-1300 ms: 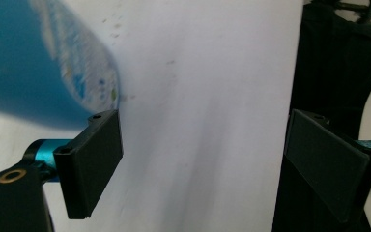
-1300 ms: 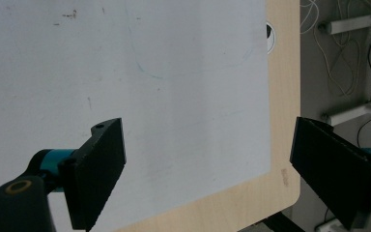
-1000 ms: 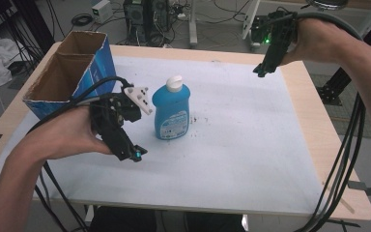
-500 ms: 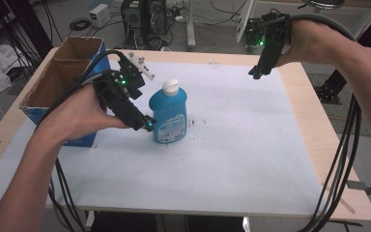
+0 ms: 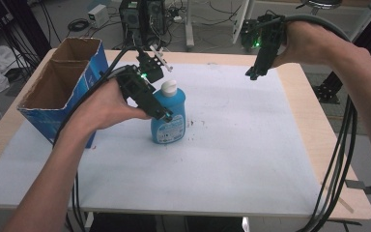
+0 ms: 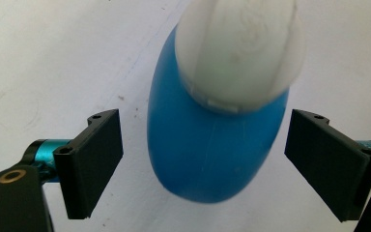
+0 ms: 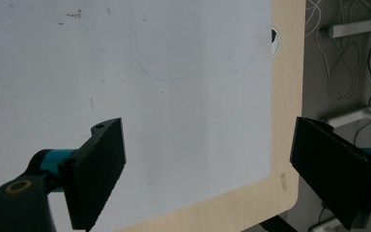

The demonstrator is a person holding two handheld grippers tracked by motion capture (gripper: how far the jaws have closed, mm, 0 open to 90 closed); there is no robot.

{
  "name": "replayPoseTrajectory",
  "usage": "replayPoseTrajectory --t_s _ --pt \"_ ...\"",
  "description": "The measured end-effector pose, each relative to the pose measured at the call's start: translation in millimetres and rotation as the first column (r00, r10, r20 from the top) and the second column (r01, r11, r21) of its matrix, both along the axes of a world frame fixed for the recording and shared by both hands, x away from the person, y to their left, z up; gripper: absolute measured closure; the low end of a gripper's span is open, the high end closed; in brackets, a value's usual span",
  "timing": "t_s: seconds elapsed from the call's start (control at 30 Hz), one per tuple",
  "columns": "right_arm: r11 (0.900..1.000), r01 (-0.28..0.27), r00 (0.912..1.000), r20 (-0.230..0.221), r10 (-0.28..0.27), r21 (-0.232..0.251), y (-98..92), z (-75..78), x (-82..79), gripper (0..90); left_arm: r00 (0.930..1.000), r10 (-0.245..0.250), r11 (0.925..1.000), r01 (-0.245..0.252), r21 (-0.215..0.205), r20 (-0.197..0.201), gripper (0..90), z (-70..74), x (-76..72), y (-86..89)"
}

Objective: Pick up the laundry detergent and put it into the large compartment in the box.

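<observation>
Blue bottle [image 6: 207, 159] between wide left gripper [image 6: 205, 166] jaws — right gripper [image 7: 222, 171] wide, raised

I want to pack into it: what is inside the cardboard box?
The cardboard box stands open at the table's left edge. Its brown inner walls show in the high view, with no contents visible. Its near wall hides the bottom.

right gripper [image 7: 207, 179] | jaws spread wide, nothing between them | below: white mat [image 7: 125, 87] with faint marks (a curved blue line among them) | wooden table edge [image 7: 285, 96] | floor cables [image 7: 348, 63] beyond
</observation>
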State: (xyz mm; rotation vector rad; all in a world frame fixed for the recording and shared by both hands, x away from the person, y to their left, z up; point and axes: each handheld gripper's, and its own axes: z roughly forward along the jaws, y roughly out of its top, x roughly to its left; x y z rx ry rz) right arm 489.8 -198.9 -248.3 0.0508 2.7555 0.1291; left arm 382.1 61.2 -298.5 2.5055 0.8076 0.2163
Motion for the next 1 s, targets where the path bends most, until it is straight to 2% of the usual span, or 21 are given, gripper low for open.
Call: replayPoseTrajectory --t_s 0.23,0.3,0.43,0.9,1.0 --pt "1.0 0.004 1.0 0.0 -0.004 -0.001 -0.6 -0.2 -0.2 11.7 0.9999 -0.009 0.9998 0.009 0.02 -0.008 13.5 -1.3 4.6 -10.6" --pt "1.0 0.003 1.0 -0.002 -0.003 -0.004 -1.0 -0.6 -0.4 11.7 0.9999 -0.007 0.9999 0.007 0.012 -0.012 13.5 -2.8 5.4 -12.2" --pt "1.0 0.001 1.0 -0.002 -0.001 -0.003 -1.2 -1.9 -0.3 11.7 0.9998 -0.012 0.9997 0.012 0.023 -0.018 13.5 -2.9 7.1 -13.0" --pt "1.0 0.0 1.0 -0.007 0.0 -0.013 0.9 -5.5 -0.7 11.7 0.9998 -0.004 1.0 0.004 0.009 -0.022 19.5 -0.6 7.8 -12.2" --pt "1.0 -0.003 1.0 -0.009 0.003 -0.014 1.0 -5.7 -0.3 11.7 0.9997 -0.01 0.9998 0.011 0.018 -0.021 19.6 0.2 8.0 -12.2"
